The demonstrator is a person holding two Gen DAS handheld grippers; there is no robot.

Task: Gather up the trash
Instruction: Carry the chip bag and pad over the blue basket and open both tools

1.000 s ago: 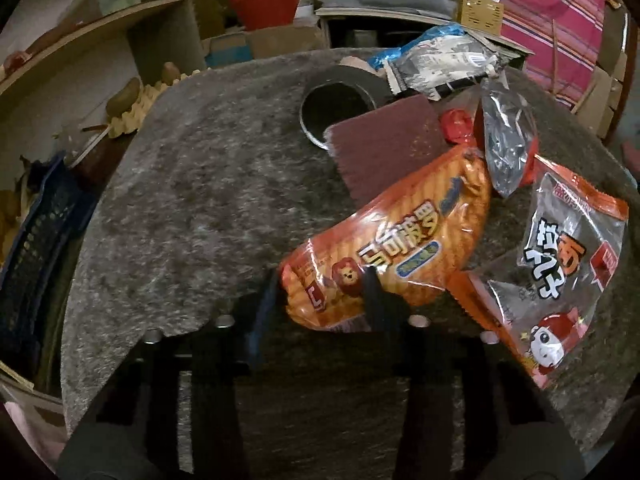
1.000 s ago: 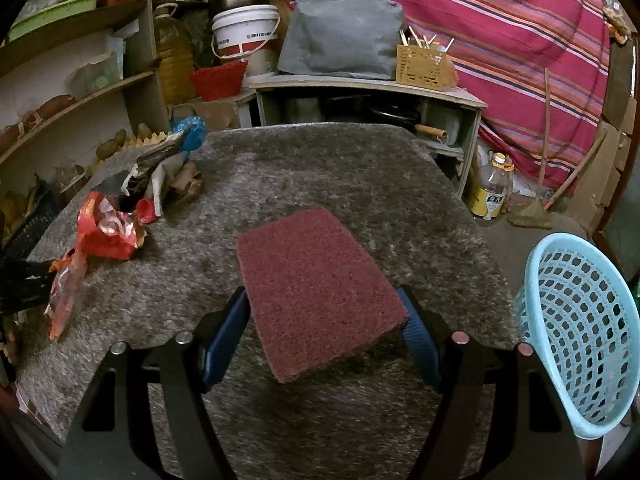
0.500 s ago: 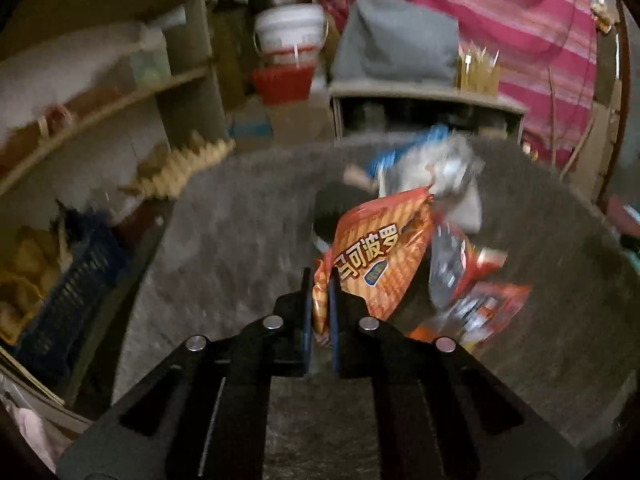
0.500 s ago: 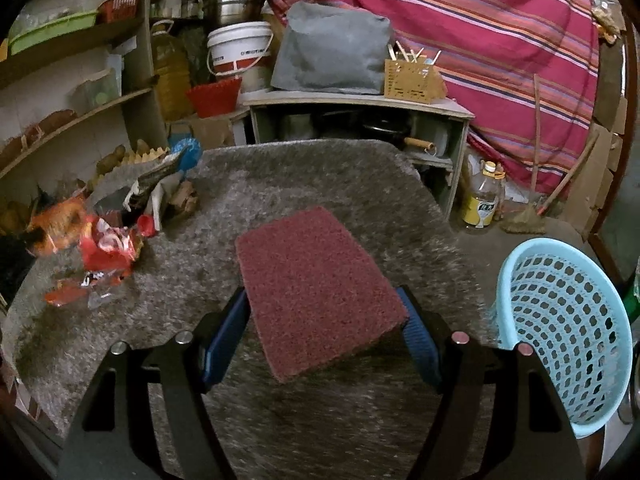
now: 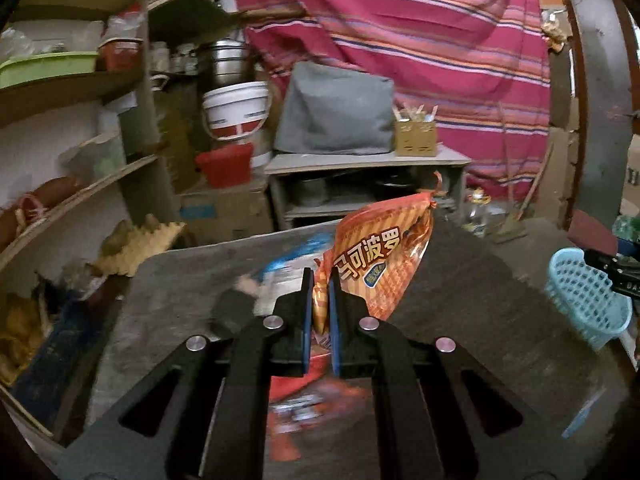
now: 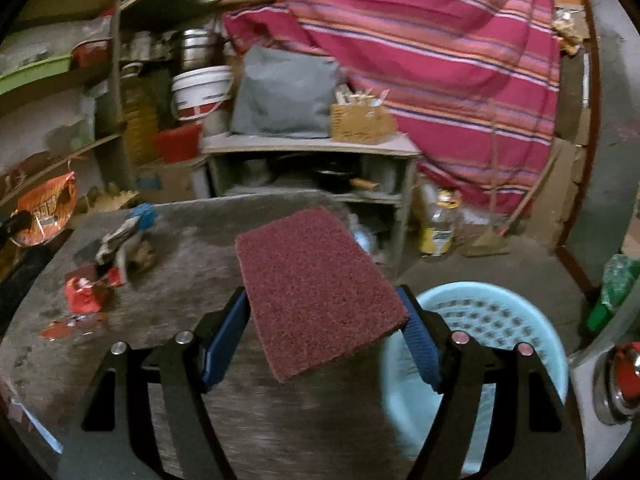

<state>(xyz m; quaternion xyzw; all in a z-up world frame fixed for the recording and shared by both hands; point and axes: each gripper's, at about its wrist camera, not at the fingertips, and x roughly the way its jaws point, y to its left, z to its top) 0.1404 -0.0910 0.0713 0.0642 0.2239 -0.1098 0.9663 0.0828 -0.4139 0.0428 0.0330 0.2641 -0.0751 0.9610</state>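
My left gripper [image 5: 319,312] is shut on the corner of an orange snack bag [image 5: 380,256], which hangs lifted above the grey table [image 5: 480,320]. The same orange snack bag [image 6: 46,208] shows at the far left of the right wrist view. My right gripper [image 6: 324,320] is shut on a dark red scouring pad [image 6: 312,284], held flat between its blue pads near the table's right edge. A light blue basket [image 6: 500,320] stands on the floor just under and right of it; the basket [image 5: 584,296] also shows at the right of the left wrist view.
More wrappers lie on the table: a red one [image 6: 84,288] and a blue-white bundle [image 6: 128,232]. Blurred red packets [image 5: 304,400] lie under my left gripper. Wooden shelves [image 5: 80,192] stand left, a low cabinet [image 6: 312,168] behind, a striped curtain [image 6: 420,60] beyond.
The left gripper closed on the orange bag and lifted it off the table, rising and swinging right. The right gripper carried the red pad up and right, over the basket's edge.
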